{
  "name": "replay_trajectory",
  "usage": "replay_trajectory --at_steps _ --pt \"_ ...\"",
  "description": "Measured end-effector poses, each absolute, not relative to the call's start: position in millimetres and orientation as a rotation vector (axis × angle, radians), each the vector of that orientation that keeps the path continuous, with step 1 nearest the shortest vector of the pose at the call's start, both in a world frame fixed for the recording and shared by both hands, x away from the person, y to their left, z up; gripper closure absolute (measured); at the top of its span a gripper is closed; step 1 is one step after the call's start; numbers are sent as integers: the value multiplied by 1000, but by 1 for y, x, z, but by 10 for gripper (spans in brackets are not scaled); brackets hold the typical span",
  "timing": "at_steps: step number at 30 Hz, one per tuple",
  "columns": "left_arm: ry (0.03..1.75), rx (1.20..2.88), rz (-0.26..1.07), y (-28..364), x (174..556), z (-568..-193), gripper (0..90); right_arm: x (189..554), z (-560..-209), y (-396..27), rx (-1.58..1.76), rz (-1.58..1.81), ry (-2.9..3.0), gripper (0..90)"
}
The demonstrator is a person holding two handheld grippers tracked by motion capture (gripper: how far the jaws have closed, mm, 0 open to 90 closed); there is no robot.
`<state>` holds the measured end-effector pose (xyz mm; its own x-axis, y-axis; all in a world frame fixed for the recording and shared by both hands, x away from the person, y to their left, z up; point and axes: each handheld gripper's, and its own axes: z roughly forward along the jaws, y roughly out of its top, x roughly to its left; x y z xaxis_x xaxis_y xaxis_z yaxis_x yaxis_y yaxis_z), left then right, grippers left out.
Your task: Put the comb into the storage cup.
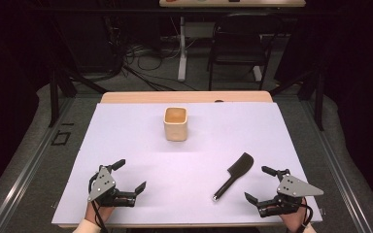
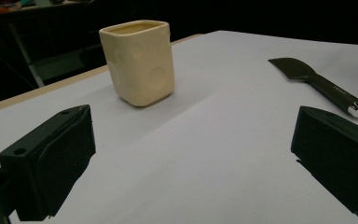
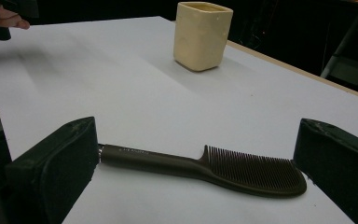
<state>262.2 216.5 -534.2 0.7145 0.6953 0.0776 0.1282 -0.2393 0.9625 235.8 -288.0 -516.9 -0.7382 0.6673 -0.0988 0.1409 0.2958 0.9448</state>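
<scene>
A cream square cup stands upright on the far middle of the white table. A dark comb with a long handle lies flat at the right front. My right gripper rests just right of the comb, jaws wide open and empty. In the right gripper view the comb lies across the gap ahead of the jaws, with the cup beyond. My left gripper sits at the left front, open and empty. Its view has the cup ahead and the comb at right.
The white sheet covers a wooden table whose far edge shows behind the cup. A black chair and a desk leg stand on the floor beyond. A hand with the other gripper appears at far left in the right gripper view.
</scene>
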Motion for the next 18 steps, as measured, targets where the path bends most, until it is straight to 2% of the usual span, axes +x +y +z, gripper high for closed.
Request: replay_trajectory --at_steps 18 --pt "642 1790 619 216 263 -535 0 242 -517 -276 732 1443 2131 0"
